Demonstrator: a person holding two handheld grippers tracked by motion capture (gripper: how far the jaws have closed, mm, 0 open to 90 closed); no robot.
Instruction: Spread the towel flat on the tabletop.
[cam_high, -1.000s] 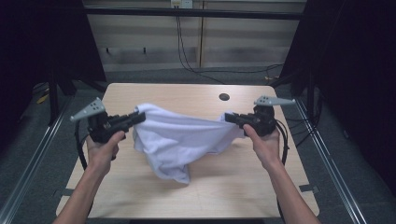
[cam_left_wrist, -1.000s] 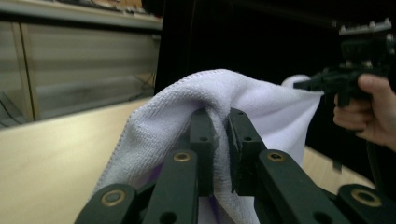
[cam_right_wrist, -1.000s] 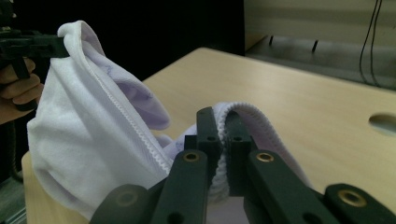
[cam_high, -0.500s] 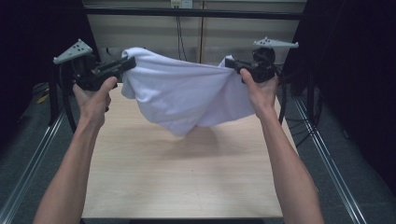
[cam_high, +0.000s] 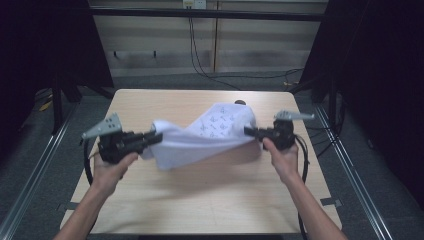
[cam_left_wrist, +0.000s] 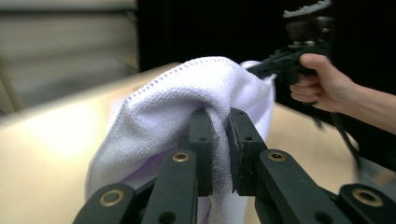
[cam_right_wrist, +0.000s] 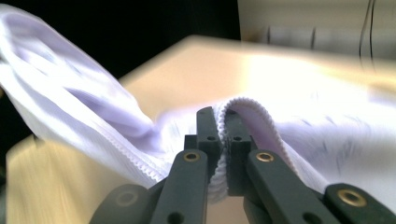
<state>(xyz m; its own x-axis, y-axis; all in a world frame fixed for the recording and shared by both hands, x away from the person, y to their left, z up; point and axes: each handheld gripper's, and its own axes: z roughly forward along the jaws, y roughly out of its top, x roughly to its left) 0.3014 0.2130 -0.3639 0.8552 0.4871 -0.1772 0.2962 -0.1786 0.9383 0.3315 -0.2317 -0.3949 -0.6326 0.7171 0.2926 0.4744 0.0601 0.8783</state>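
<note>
White towel (cam_high: 205, 135) hangs stretched over the table (cam_high: 150, 200) btwn my grippers: left gripper (cam_high: 152, 139) & right gripper (cam_high: 248, 131) each clamped on a hemmed edge. Not laid flat yet; spreading & folding left, I'd say.

**Three cameras, one shared cloth**

The high view looks forward and down from above the person's side of the table (cam_high: 150, 210), taking in the whole top and the floor beyond. The left gripper view rides close behind its own jaws, facing across the table toward the right gripper (cam_left_wrist: 280, 63). The right gripper view sits just as near, looking along its jaws. All three share the white cloth (cam_high: 210, 132) (cam_left_wrist: 187, 98) (cam_right_wrist: 70, 102) and the tabletop.
</note>
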